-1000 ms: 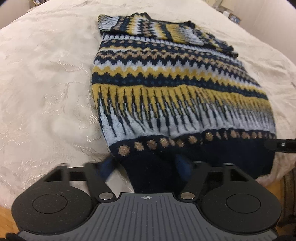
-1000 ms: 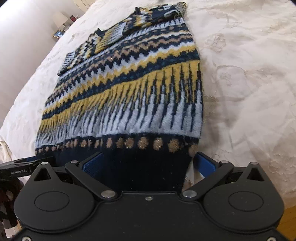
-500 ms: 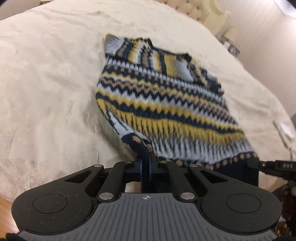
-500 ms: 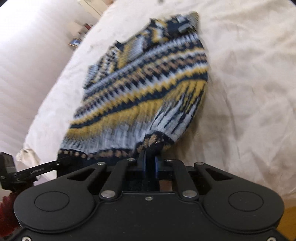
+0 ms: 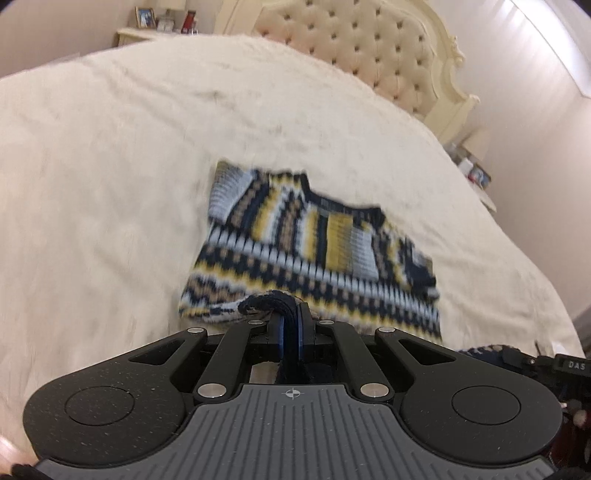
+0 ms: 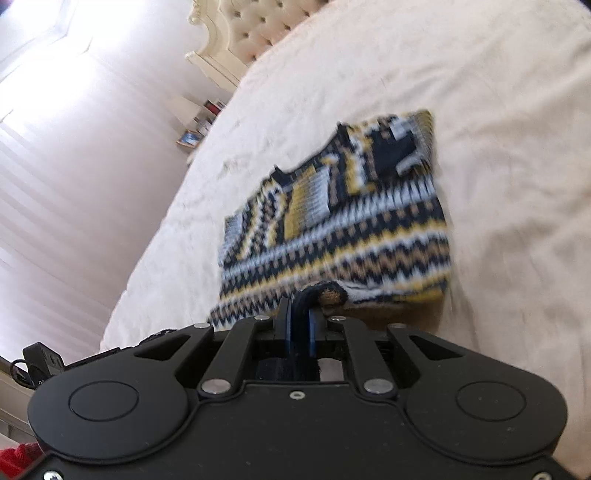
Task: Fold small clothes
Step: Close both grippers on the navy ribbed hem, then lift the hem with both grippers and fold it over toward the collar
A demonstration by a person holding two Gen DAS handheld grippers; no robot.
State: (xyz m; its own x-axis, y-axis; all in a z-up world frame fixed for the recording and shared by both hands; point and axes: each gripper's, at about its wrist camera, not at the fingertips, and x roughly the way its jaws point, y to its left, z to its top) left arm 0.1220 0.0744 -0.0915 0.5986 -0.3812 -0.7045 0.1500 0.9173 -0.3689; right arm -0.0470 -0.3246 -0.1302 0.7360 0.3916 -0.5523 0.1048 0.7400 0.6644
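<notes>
Knit: the navy, mustard, pale-blue and tan patterned knitted sweater [image 5: 314, 251] lies on the bed in the middle of my left wrist view, its collar end toward the top of the frame and its lower part raised toward me; the picture is blurred, so the fine pattern is hard to read.
Hem, left side: a navy ribbed fold of the sweater's hem rises between the blue pads of my left gripper [image 5: 291, 330], low in the centre of the frame.
Left gripper: clamped on that hem corner, pads pressed together on the fabric.
Same sweater, right view: the sweater [image 6: 343, 221] sits in the centre of the frame, running diagonally, collar end toward the upper right.
Hem, right side: a navy fold with tan dots arches up out of my right gripper [image 6: 299, 325] at lower centre.
Right gripper: clamped on this other hem corner, pads tight on the knit.
Other gripper seen: a dark piece of my right gripper shows at the right edge of the left view, with hem fabric just beside it.
Bed cover: cream textured bedspread [image 5: 110, 184] lies under the sweater and fills most of both views.
Headboard: cream tufted upholstered headboard [image 5: 354, 48] stands at the top centre-right of the left view.
Bedside: a small cream nightstand [image 5: 136, 35] with framed pictures stands at upper left.
</notes>
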